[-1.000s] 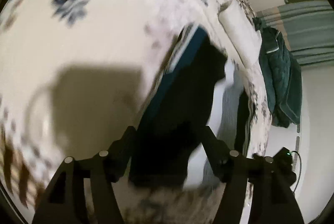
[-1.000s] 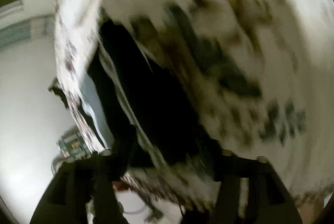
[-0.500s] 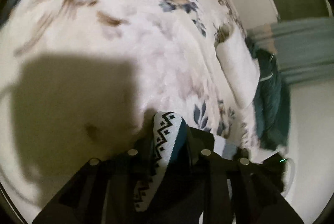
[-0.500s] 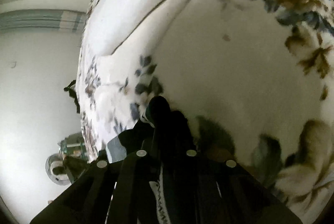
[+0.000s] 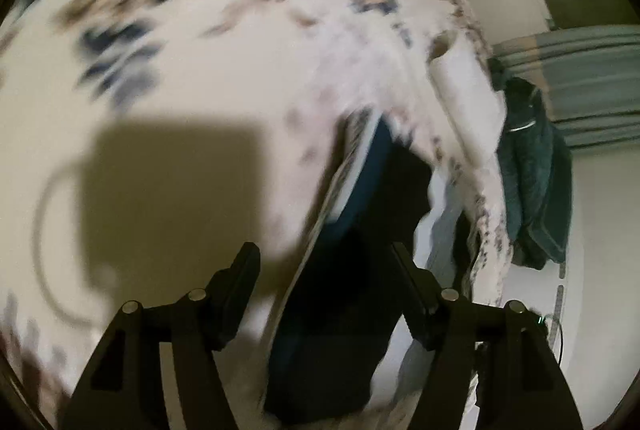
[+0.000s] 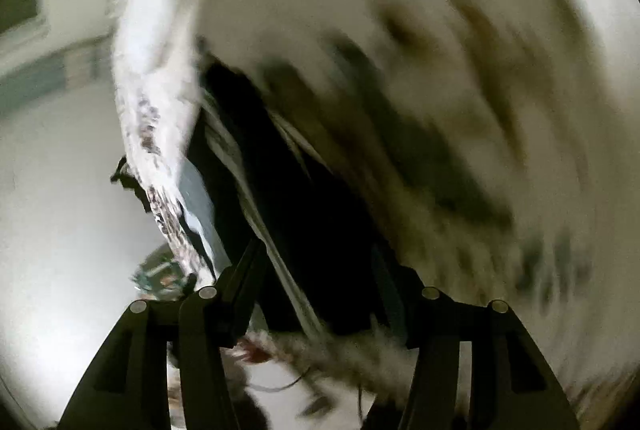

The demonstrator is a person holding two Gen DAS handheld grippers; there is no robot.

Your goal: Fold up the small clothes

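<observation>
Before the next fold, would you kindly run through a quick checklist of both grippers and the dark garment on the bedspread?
1. Left gripper free of cloth: ok, jaws opening, pads apart from the dark garment lying between them.
2. Right gripper free of cloth: ok, jaws opening over the garment.
3. Garment resting on the floral bedspread: ok.
4. Garment neatly folded: cannot tell, both views are blurred.
5. Patterned edge lying flat: cannot tell.
</observation>
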